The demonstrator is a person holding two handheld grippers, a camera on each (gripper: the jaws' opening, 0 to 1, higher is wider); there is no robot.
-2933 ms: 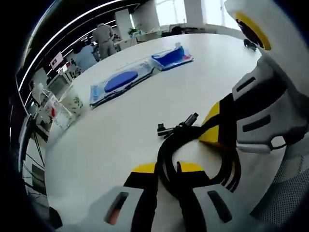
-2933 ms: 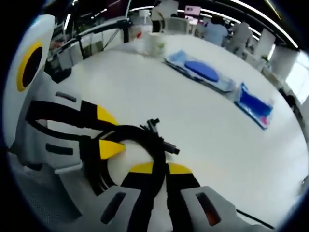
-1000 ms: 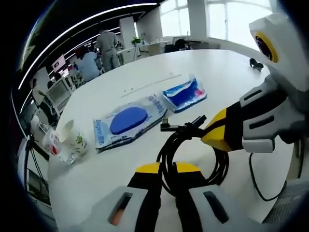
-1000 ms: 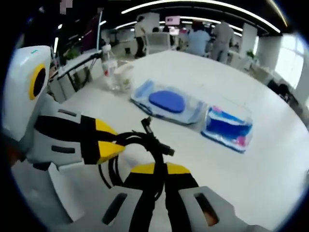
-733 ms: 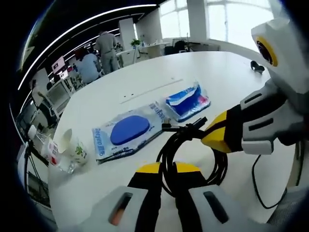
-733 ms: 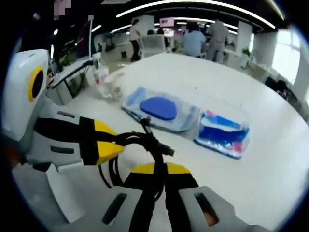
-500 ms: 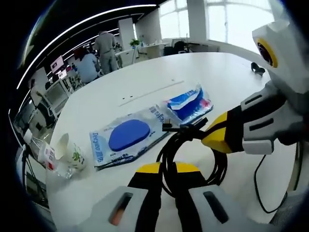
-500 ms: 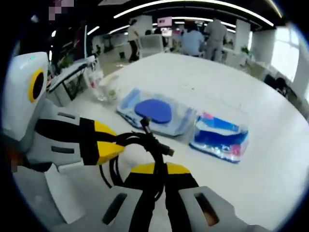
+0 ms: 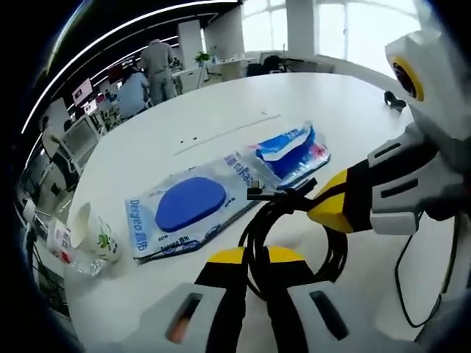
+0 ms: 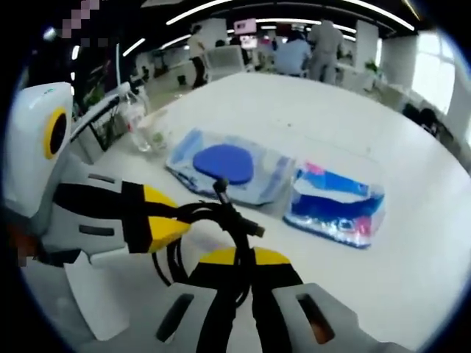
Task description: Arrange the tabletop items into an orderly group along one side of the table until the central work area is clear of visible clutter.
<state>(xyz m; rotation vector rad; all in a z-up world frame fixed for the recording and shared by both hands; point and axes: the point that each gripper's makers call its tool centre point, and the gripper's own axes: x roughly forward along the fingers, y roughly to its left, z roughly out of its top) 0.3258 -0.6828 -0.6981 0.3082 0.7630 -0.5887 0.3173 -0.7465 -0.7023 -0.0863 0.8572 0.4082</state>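
**Coiled black cable held between two grippers above a white table**

In the left gripper view, the left gripper (image 9: 250, 257) rises from the bottom edge with its yellow-tipped jaws pressed together on a strand of the coiled black cable (image 9: 283, 220). The right gripper (image 9: 335, 202) enters from the right side of that view; its yellow tip lies against the upper right part of the coil, and whether it pinches the cable there cannot be told from this angle. The cable's connector end (image 9: 257, 193) juts out to the left at the top of the coil.

In the right gripper view, the right gripper (image 10: 243, 257) stands at the bottom with its jaws closed on the same black cable (image 10: 213, 220). The left gripper (image 10: 165, 220) reaches in from the left, its yellow tip touching the coil.

Beyond the coil, on the white table (image 9: 221, 118), lie a clear packet holding a blue oval pad (image 9: 190, 209) and, just beside it, a blue and white packet (image 9: 293, 151). A paper cup (image 9: 96, 234) and a small clear bottle (image 9: 62, 246) sit near the table's edge, well apart from the packets. A thin black wire (image 9: 412, 279) trails at the right. People (image 10: 305, 44) stand in the background.
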